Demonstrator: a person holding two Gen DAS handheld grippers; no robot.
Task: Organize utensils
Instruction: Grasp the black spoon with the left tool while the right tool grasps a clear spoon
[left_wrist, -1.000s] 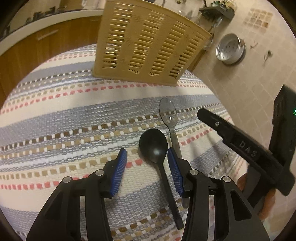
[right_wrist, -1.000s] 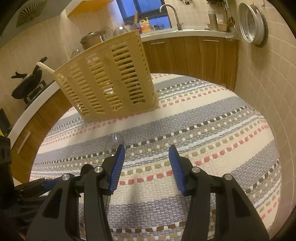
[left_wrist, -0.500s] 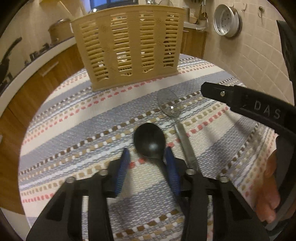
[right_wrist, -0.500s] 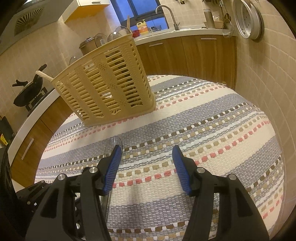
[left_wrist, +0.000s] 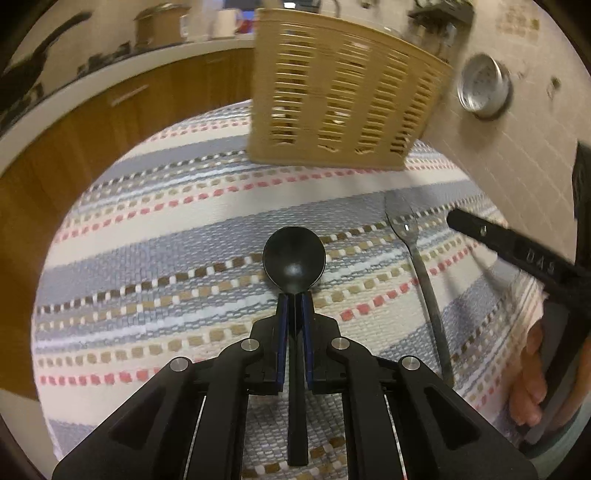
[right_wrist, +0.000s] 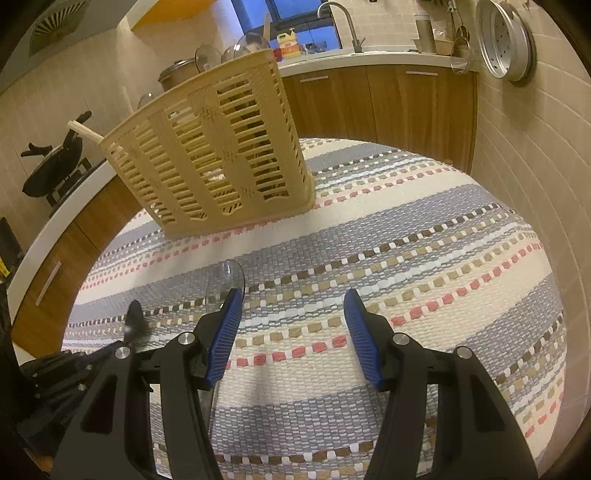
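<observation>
Nearest in the left wrist view, the left gripper (left_wrist: 294, 301) has its blue fingers (left_wrist: 283, 314) pressed together on the handle of the black spoon (left_wrist: 294, 258), just below the bowl — the bowl juts out past the fingertips toward 12 o'clock and the handle runs back between the gripper's arms toward 6 o'clock. The spoon sits over the striped woven mat (left_wrist: 166, 258) that covers the bench; whether it touches the mat I cannot tell.

At about 3 o'clock from the black spoon lies a clear spoon (left_wrist: 417, 258) flat on the mat, bowl away from the camera, handle toward it, apart from the black one.

In the right wrist view the right gripper (right_wrist: 293, 332) holds its fingers (right_wrist: 360, 332) wide apart with nothing between them, above the mat (right_wrist: 406, 240). The clear spoon's bowl (right_wrist: 225, 278) shows just beyond the left fingertip, at roughly 10 o'clock.

Farther off, near 12 o'clock, the beige slatted basket (left_wrist: 343, 96) stands on the mat. Behind it run wooden cabinets (right_wrist: 406, 107) — and a round metal pan (right_wrist: 504, 38) hangs on the tiled wall at 1 o'clock.
</observation>
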